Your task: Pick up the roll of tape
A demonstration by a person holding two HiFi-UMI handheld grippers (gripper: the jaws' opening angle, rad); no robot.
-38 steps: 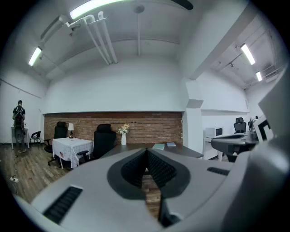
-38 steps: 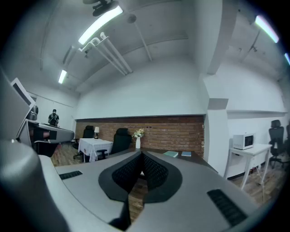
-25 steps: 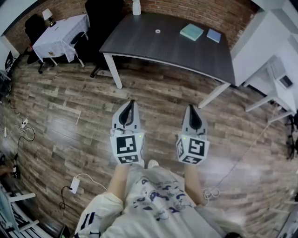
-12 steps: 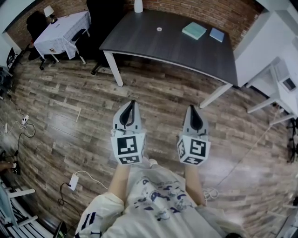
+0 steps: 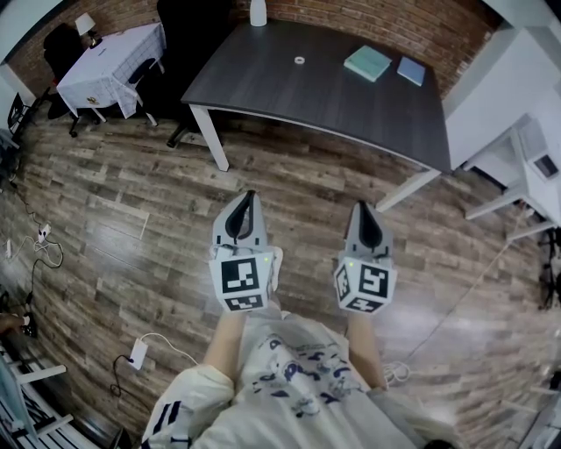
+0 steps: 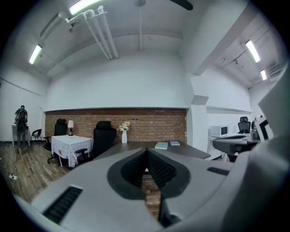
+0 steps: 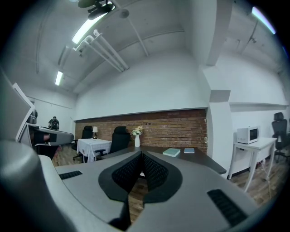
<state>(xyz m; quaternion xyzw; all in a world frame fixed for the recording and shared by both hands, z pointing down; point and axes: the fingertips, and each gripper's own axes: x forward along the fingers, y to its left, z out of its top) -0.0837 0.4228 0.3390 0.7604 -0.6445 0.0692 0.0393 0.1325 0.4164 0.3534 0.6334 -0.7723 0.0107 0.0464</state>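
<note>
1. A dark bench (image 5: 351,114) stands on a wood-plank floor (image 5: 131,202) in front of a brick wall (image 6: 149,122).
2. A teal book (image 5: 363,61) lies on it, with a smaller blue book (image 5: 409,70) just beside it.
3. A white vase (image 5: 258,12) stands at its far edge.
4. To the left, a white cloth (image 5: 110,74) covers a small bench that bears a lamp (image 5: 85,25).
5. A black chair (image 5: 180,31) stands between the two benches.
6. A white adapter (image 5: 138,352) lies on the floor.

The two forearms (image 5: 226,338) stretch forward side by side, and the left gripper (image 5: 249,198) and the right gripper (image 5: 361,207) point nearly level toward the dark table (image 5: 289,92), short of its near edge, jaws pressed together and empty.
</note>
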